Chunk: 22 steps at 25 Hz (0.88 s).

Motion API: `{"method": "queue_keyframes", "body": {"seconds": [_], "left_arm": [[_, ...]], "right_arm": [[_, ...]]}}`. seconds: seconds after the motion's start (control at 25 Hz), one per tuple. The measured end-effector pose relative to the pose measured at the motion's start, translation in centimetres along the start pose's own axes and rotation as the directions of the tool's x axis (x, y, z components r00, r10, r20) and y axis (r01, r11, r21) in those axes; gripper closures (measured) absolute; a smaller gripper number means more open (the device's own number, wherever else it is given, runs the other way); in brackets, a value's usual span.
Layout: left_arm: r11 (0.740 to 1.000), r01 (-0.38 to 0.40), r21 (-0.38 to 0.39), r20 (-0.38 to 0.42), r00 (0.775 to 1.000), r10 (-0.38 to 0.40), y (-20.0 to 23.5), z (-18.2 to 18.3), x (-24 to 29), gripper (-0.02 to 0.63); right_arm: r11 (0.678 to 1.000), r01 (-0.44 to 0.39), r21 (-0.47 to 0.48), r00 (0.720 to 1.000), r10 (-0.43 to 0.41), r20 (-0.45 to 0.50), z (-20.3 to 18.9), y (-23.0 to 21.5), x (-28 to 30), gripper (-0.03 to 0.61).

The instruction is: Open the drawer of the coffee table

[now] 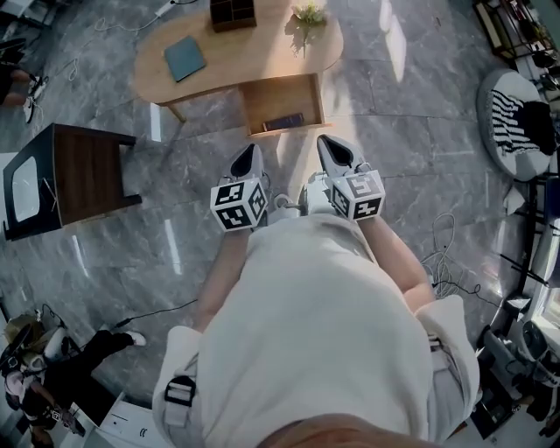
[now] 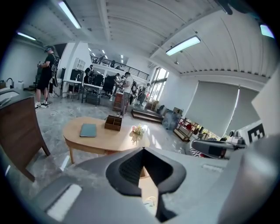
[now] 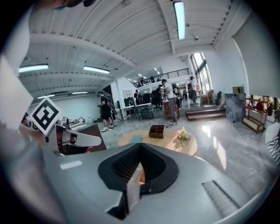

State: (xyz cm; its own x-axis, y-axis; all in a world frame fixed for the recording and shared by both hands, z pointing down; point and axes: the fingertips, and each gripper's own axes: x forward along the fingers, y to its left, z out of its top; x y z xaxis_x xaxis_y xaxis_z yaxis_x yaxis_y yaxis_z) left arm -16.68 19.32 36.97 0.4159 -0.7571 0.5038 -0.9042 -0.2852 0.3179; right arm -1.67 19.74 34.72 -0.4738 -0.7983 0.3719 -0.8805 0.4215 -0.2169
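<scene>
The oval wooden coffee table (image 1: 254, 48) stands on the grey floor ahead of me. Its drawer (image 1: 282, 103) is pulled out towards me, with a dark flat item (image 1: 284, 121) inside. My left gripper (image 1: 250, 150) and right gripper (image 1: 329, 142) hover side by side above the floor, short of the drawer's front and apart from it. Both are shut with nothing between the jaws. The left gripper view shows its closed tips (image 2: 143, 149) below the table (image 2: 100, 138). In the right gripper view the tips (image 3: 140, 145) also meet, with the table (image 3: 170, 140) beyond.
On the tabletop lie a blue book (image 1: 185, 58), a wooden organiser box (image 1: 233, 13) and a small flower bunch (image 1: 309, 15). A dark side table (image 1: 83, 171) stands at the left, a striped round cushion (image 1: 516, 114) at the right. Cables (image 1: 444, 262) trail on the floor.
</scene>
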Motion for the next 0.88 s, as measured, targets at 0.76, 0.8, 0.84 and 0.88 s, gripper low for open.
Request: {"method": "queue_keyframes", "body": {"seconds": [0.76,0.8,0.84,0.88], "left_arm": [[1.0,-0.012,-0.003,0.037,0.999,0.012,-0.6,0.6,-0.4,0.614],[1.0,-0.011,-0.004,0.038,0.999,0.011,-0.6,0.6,-0.4,0.614],[1.0,-0.01,-0.004,0.038,0.999,0.011,-0.5,0.7,-0.4,0.614],[1.0,-0.01,-0.004,0.038,0.999,0.01,-0.5,0.7,-0.4,0.614]], "right_arm": [[0.999,-0.045,-0.026,0.998,0.046,0.039,1.5,0.9,-1.3,0.578],[0.999,-0.045,-0.025,0.998,0.046,0.037,1.4,1.0,-1.3,0.578],[0.999,-0.045,-0.024,0.998,0.046,0.036,1.4,1.0,-1.2,0.578],[0.999,-0.046,-0.022,0.998,0.046,0.036,1.3,1.0,-1.2,0.578]]}}
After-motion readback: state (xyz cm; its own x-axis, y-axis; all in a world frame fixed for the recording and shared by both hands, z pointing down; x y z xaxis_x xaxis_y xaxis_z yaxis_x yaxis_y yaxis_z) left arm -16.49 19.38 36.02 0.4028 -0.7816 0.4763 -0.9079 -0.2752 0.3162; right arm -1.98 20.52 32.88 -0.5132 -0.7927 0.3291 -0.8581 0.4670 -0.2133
